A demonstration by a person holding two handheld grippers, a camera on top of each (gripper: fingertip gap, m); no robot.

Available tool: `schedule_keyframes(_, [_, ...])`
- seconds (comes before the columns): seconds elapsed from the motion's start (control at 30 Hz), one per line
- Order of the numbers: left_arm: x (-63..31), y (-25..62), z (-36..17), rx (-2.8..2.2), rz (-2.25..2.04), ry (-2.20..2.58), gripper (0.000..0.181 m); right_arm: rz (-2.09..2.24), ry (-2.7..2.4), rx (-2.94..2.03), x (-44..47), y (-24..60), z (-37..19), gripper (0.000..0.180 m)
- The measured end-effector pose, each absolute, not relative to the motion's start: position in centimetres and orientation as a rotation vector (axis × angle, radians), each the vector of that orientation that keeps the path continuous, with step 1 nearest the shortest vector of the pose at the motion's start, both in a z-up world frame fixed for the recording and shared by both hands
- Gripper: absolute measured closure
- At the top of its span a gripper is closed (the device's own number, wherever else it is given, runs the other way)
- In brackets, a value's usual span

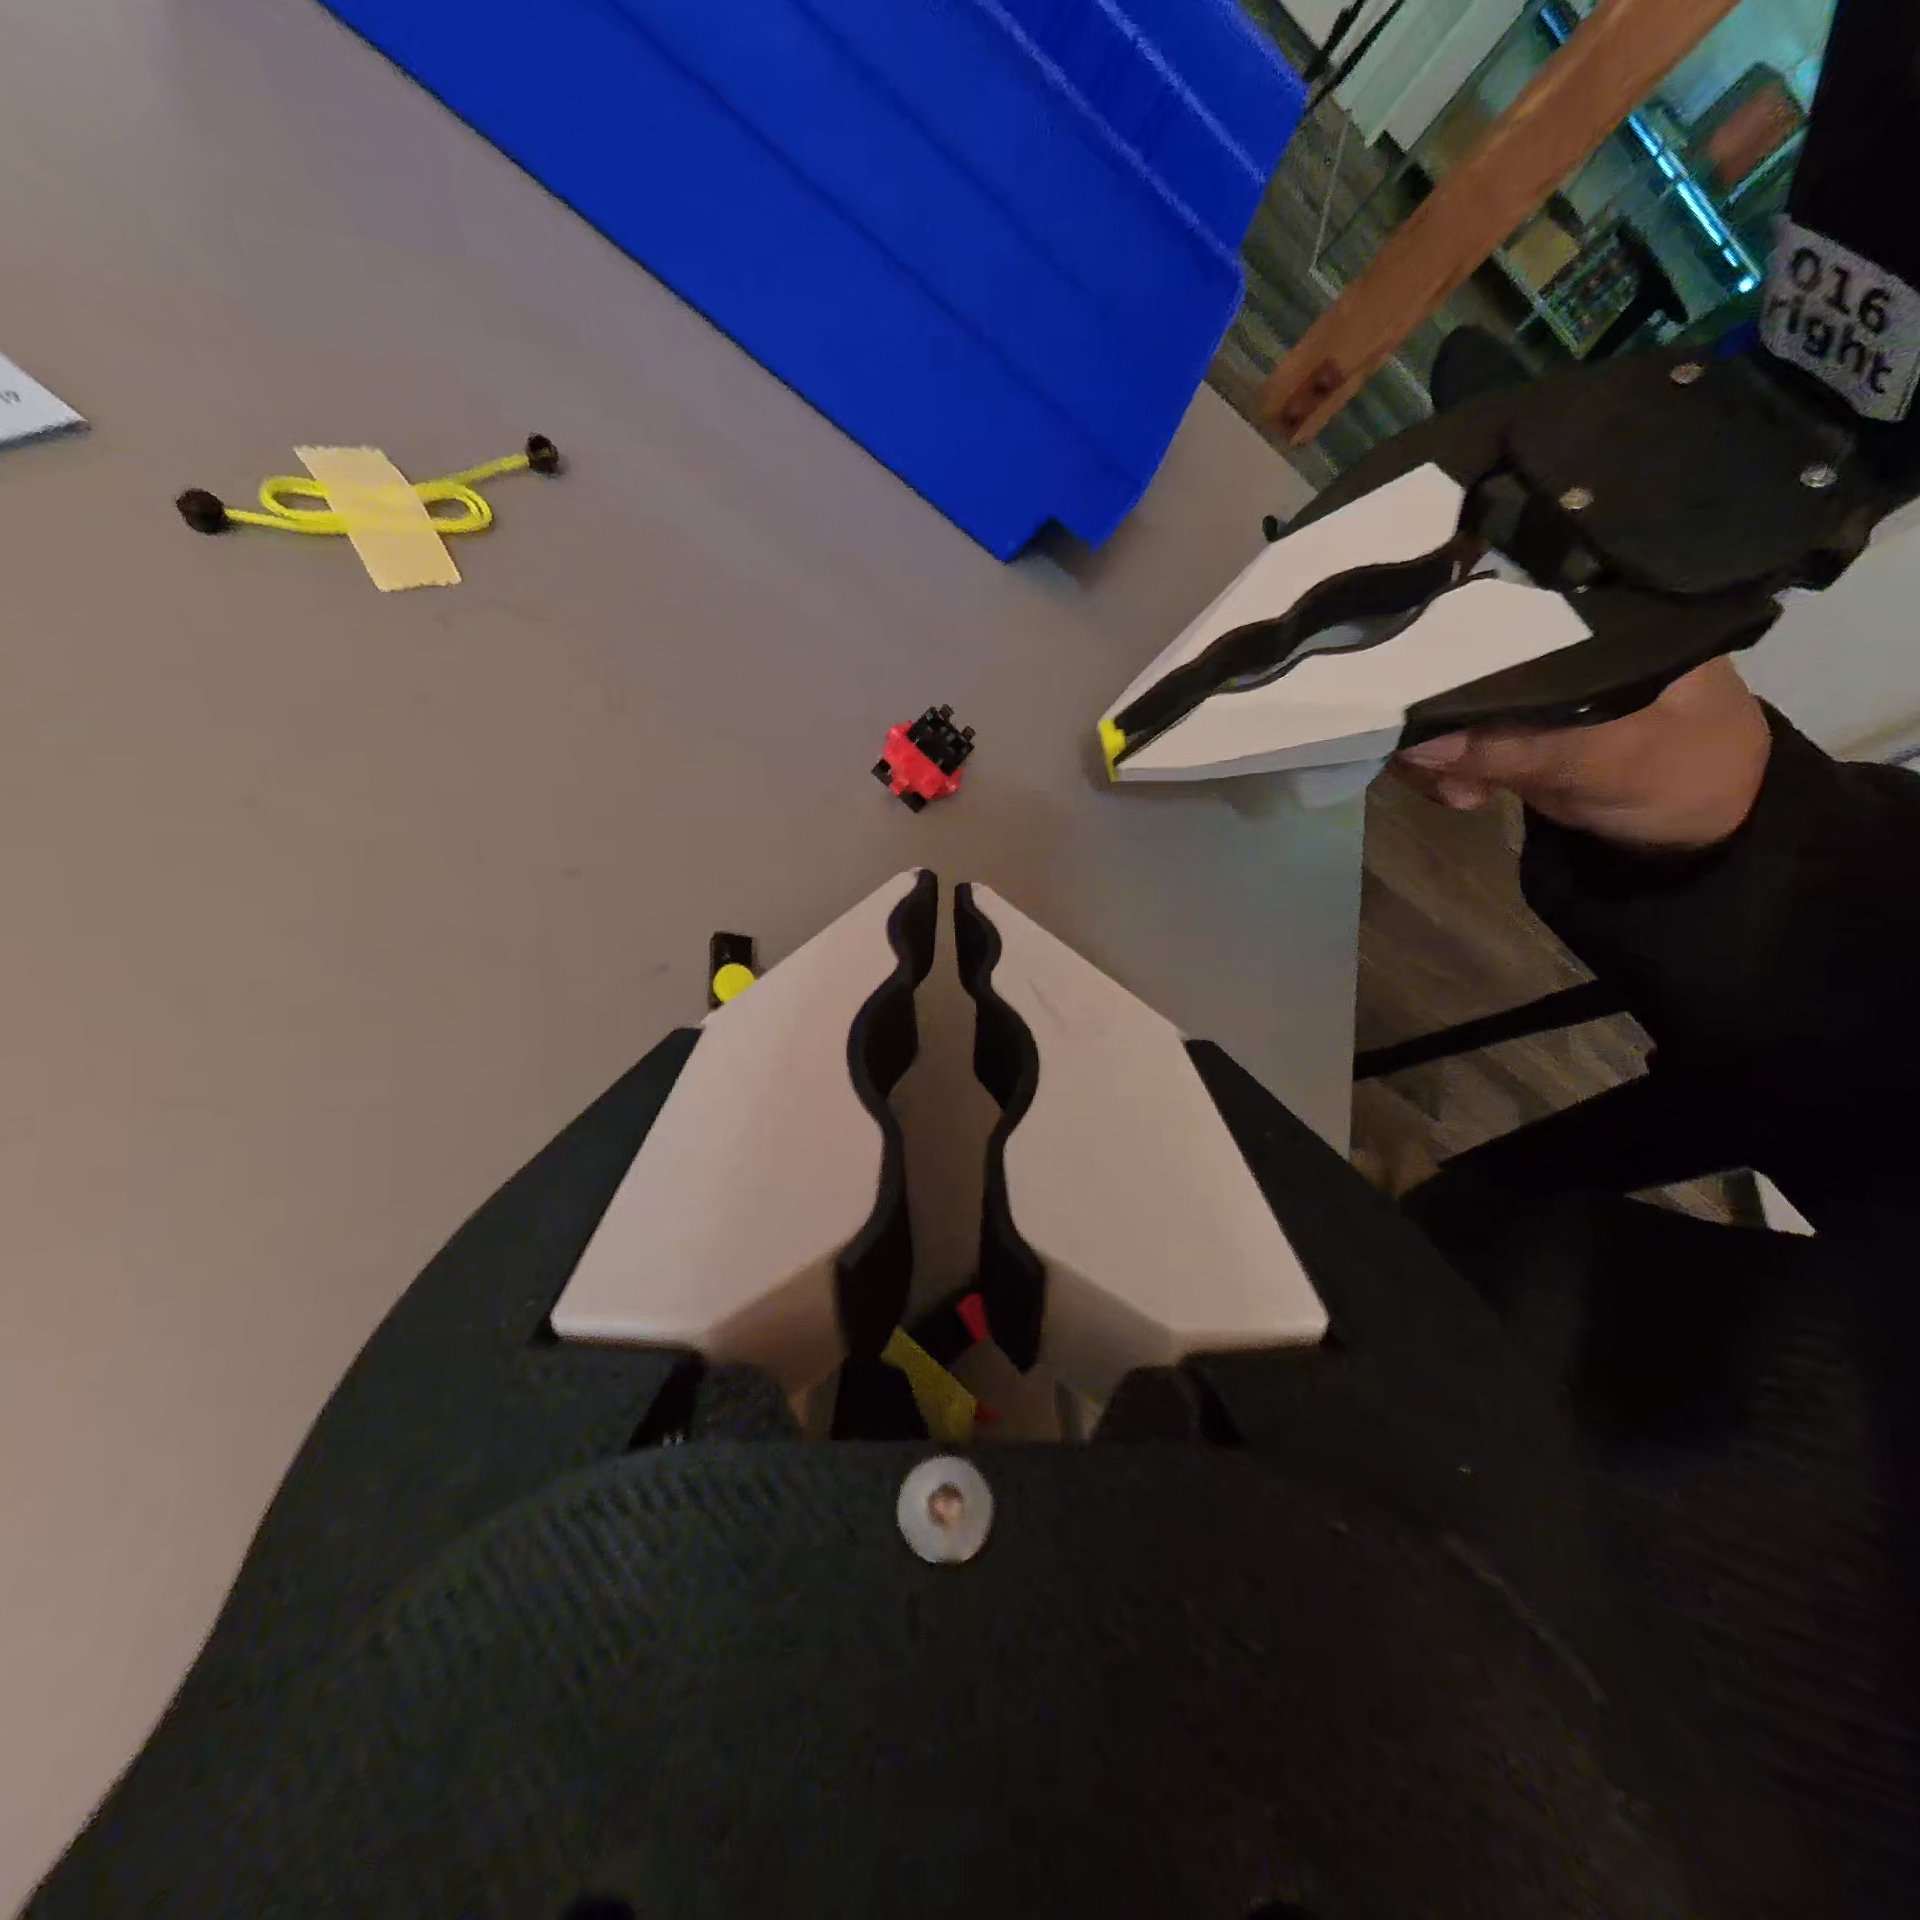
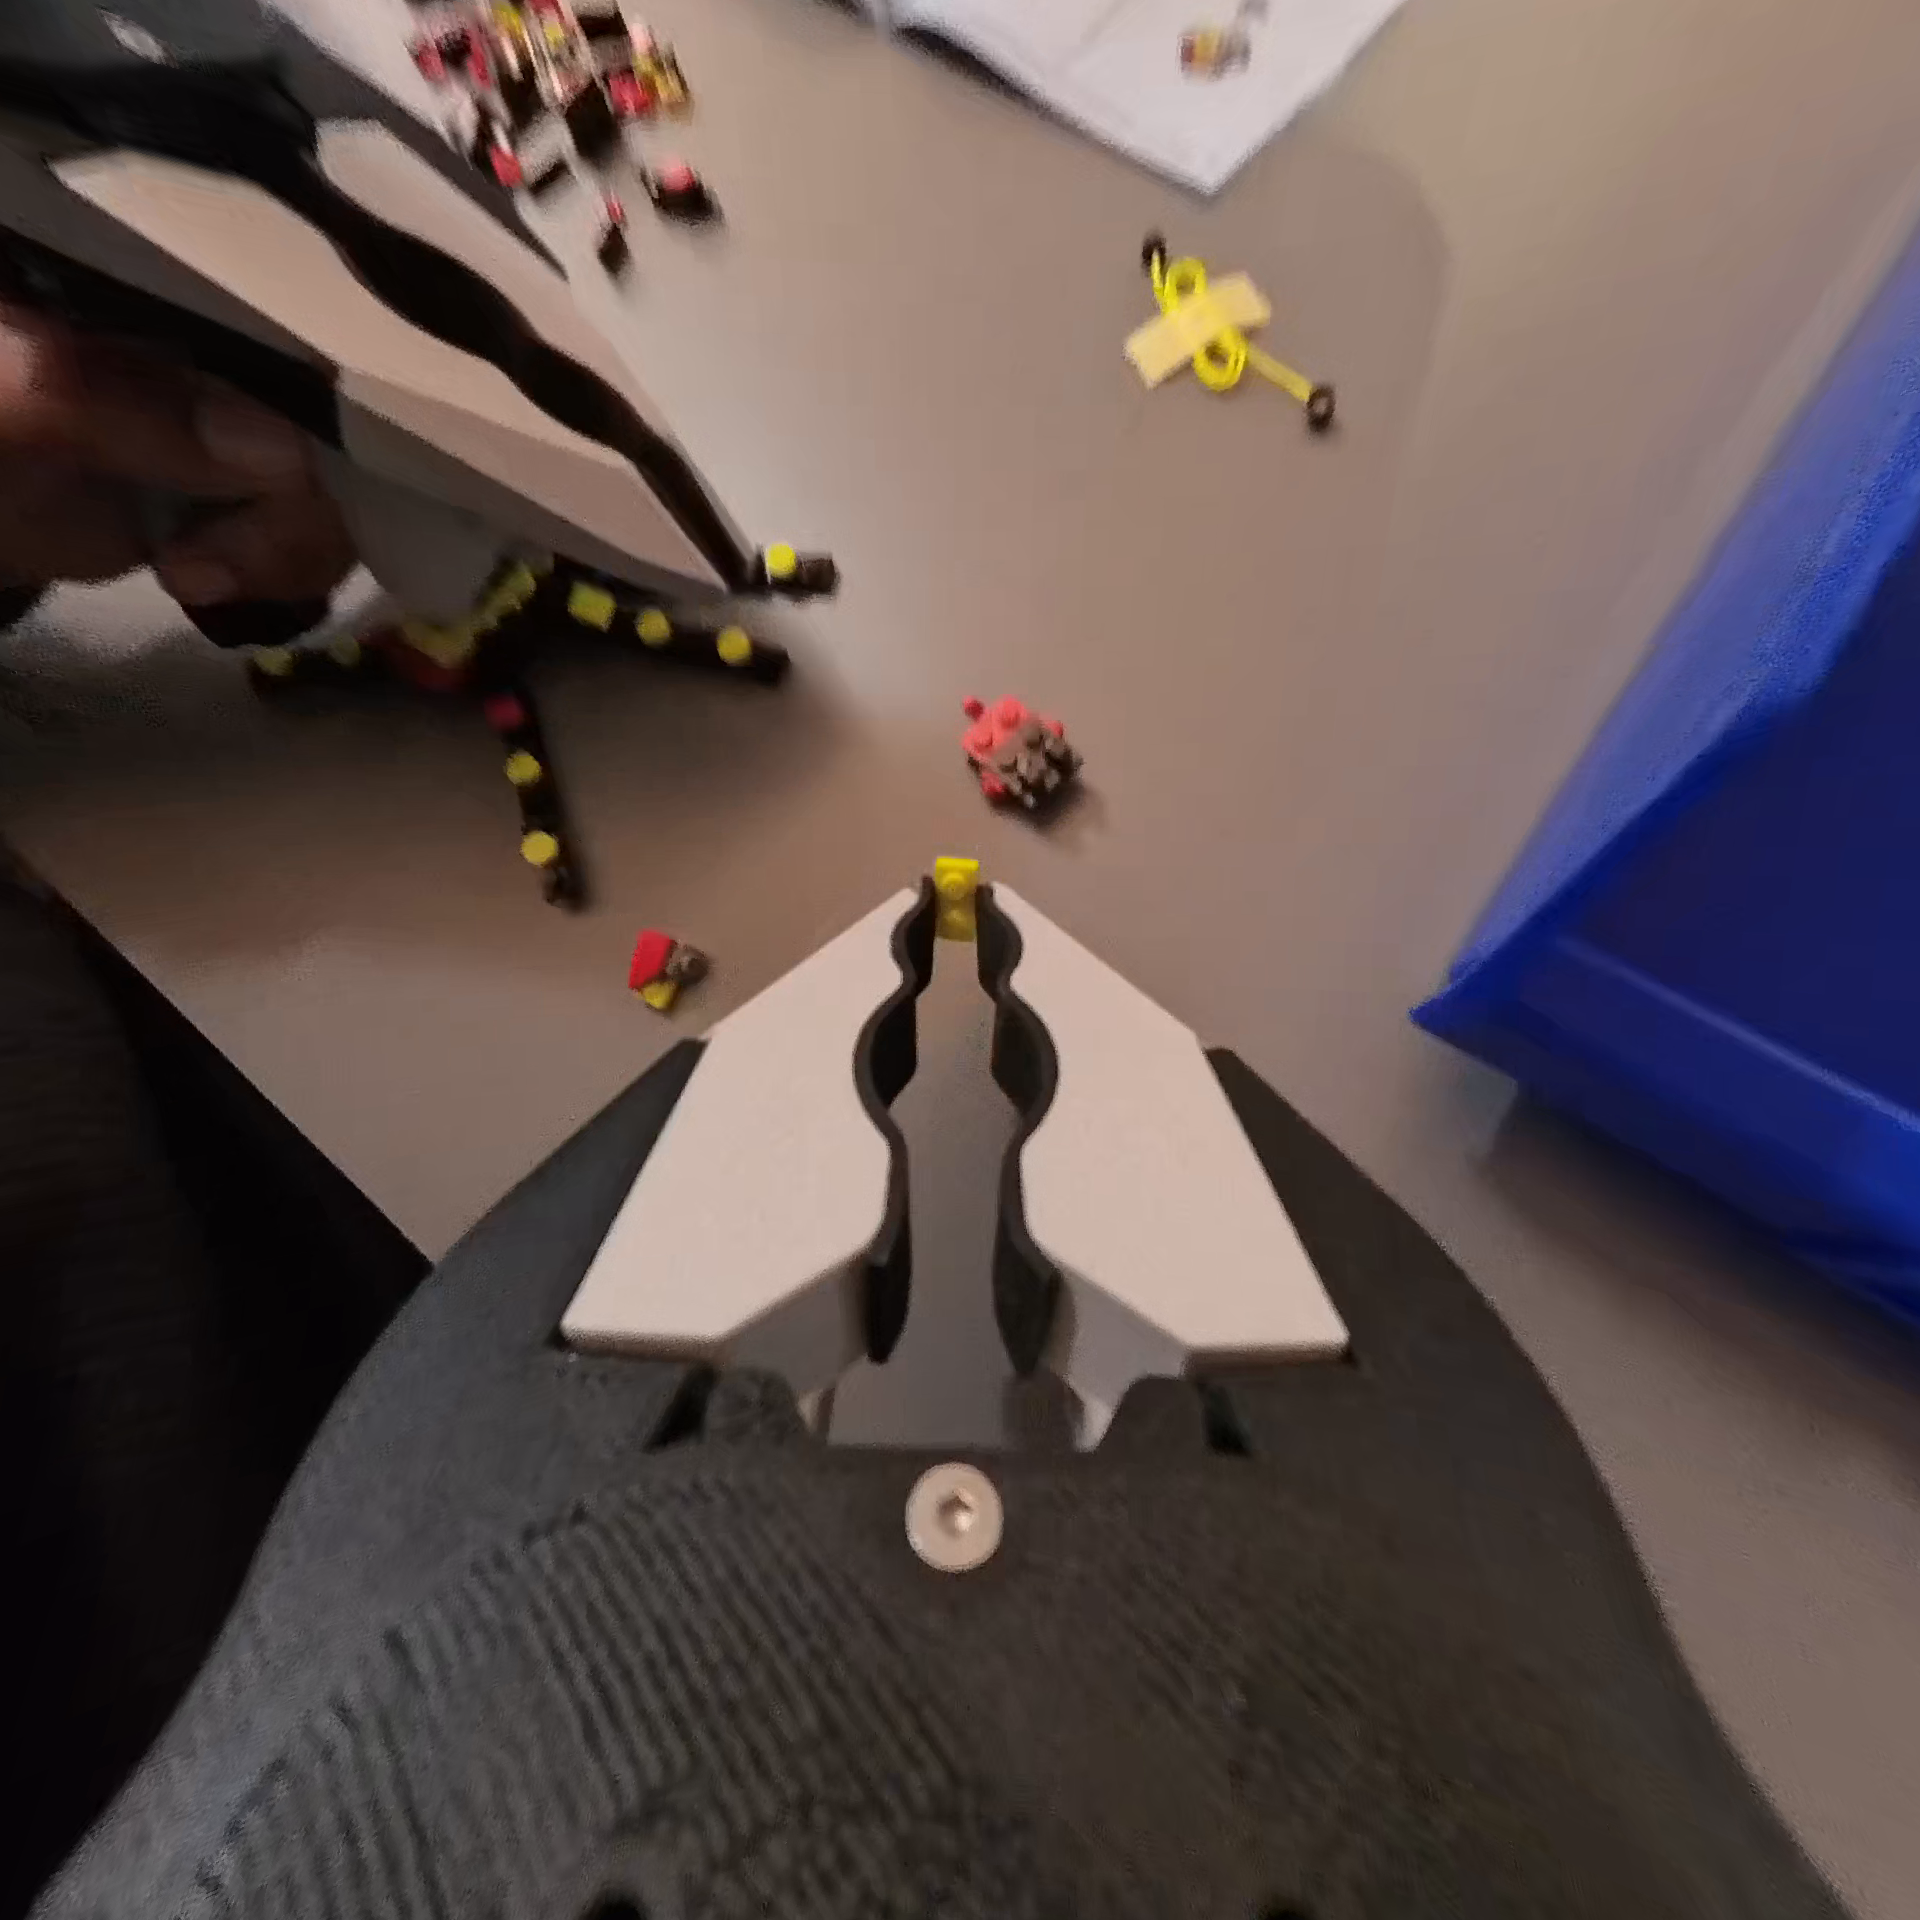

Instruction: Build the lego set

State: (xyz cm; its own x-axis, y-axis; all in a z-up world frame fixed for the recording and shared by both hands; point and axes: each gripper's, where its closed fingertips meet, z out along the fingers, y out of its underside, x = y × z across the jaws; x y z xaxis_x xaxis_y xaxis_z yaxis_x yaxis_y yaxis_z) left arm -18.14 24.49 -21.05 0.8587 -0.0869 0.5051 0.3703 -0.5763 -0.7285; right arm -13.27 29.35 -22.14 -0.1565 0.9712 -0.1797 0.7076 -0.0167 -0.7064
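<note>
Held piece: a small yellow plastic lego plate (image 2: 956,896) sits pinched at the very tips of the right tongs (image 2: 957,902), one stud end poking out forward.
Right tongs: nearly together, clamped on that yellow plate and raised above the grey bench (image 2: 1039,499).
Left tongs: the left tongs (image 1: 945,896) are almost closed, a thin slit between the tips; nothing shows between the tips in the left wrist view. In the right wrist view they sit low over the model with a yellow-and-black bit at their tip; whether they grip it I cannot tell.
Model: a black, spidery lego frame with yellow round studs (image 2: 530,727) lies on the bench, ahead and to the left of the right tongs, partly under the left tongs.
Long axis: one black limb runs toward the right tongs, another out to the right.
Small sub-build: a red-and-black brick cluster (image 2: 1018,750) lies just ahead of the right tongs, nearer than the frame.
Nearer tongs: the left to the frame; the right to the cluster.
</note>
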Motion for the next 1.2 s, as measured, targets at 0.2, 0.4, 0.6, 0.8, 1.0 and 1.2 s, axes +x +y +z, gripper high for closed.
schedule_keyframes(0.2, [-17.5, 24.5, -21.5, -2.129, -0.629, -0.174, 0.176, 0.802, -2.041, -1.753, -12.6, 28.7, -24.7, 0.174])
schedule_keyframes(0.4, [-17.5, 26.1, -21.7, -2.194, -0.534, -0.097, 0.152, 0.839, -2.005, -1.749, -12.9, 28.9, -24.4, 0.168])
schedule_keyframes(0.6, [-16.4, 28.9, -23.0, -2.359, -0.450, 0.073, 0.141, 0.896, -1.912, -1.721, -13.2, 29.7, -22.8, 0.165])
schedule_keyframes(0.8, [-14.6, 28.5, -23.5, -2.392, -0.526, 0.064, 0.147, 0.857, -1.934, -1.688, -13.2, 29.4, -23.0, 0.166])
schedule_keyframes(1.0, [-13.3, 27.6, -22.2, -2.375, -0.571, 0.080, 0.147, 0.857, -1.925, -1.679, -13.4, 29.6, -22.8, 0.166])
schedule_keyframes(1.2, [-14.9, 27.6, -20.1, -2.305, -0.569, 0.012, 0.147, 0.815, -1.937, -1.661, -13.6, 29.6, -23.0, 0.166])
